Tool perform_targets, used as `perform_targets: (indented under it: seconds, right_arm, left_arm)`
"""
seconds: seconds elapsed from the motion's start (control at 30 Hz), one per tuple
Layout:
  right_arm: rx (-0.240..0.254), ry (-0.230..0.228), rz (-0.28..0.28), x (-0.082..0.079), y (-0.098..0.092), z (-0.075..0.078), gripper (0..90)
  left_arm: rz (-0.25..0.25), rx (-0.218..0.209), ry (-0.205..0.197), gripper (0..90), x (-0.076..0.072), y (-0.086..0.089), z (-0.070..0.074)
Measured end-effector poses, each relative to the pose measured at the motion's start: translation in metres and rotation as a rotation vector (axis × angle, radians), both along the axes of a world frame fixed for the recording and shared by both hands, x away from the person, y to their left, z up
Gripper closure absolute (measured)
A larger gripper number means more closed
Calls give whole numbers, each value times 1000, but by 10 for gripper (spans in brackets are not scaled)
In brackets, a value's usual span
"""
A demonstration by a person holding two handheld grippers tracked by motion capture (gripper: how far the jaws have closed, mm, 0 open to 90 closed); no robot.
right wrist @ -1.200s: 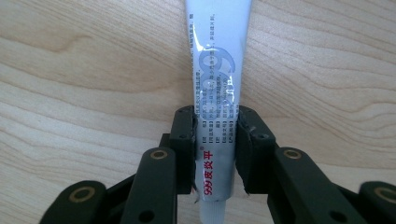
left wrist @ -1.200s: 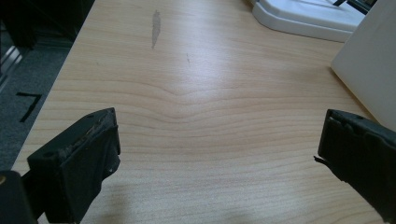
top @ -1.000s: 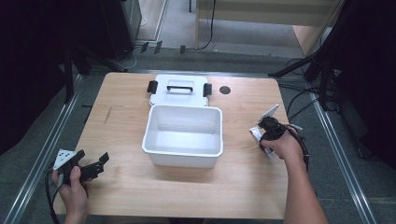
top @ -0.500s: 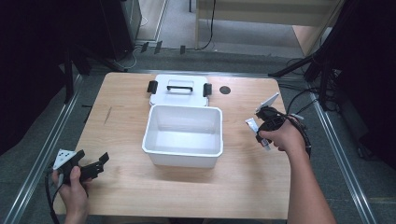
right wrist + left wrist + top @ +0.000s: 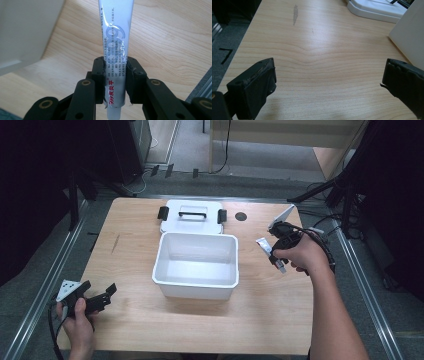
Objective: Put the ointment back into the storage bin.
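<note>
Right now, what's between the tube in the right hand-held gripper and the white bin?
Nothing: in the high view, bare tabletop separates the tube from the white bin.

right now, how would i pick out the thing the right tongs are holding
Start at the white bin in the middle of the wooden table, then look to its right where a hand holds the right tongs. Clamped between them is a slim silver-white tube with red and grey print, the only small item off the tabletop.

Worktop (image 5: 135,250): pale matt wood with visible grain. On it, bin (image 5: 196,265) and lid (image 5: 192,216): smooth white plastic. Tube (image 5: 115,50): glossy, crinkled silver foil. Jaws: matt black plastic.
</note>
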State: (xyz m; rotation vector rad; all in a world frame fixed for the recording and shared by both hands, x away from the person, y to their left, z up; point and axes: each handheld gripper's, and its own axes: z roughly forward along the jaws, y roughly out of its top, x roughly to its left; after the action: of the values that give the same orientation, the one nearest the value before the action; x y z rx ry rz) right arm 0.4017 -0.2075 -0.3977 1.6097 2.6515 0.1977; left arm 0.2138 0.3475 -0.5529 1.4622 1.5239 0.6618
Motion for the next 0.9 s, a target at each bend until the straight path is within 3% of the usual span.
perform_targets:
  seconds: [0.03, 0.17, 0.4, 0.67, 0.9]
  right_arm:
    - [14, 10, 7, -1, 5, 10, 724]
    - [35, 5, 20, -2, 12, 24, 724]
    - [29, -6, 61, -4, 25, 50, 724]
    - [36, -13, 116, -10, 46, 72, 724]
    - [33, -7, 163, -12, 64, 78, 724]
  left_arm:
    - [-1, 0, 0, 0, 0, 0, 0]
    - [0, -1, 0, 0, 0, 0, 0]
    - [1, -3, 1, 0, 0, 0, 0]
    - [0, -3, 1, 0, 0, 0, 0]
    - [0, -5, 1, 0, 0, 0, 0]
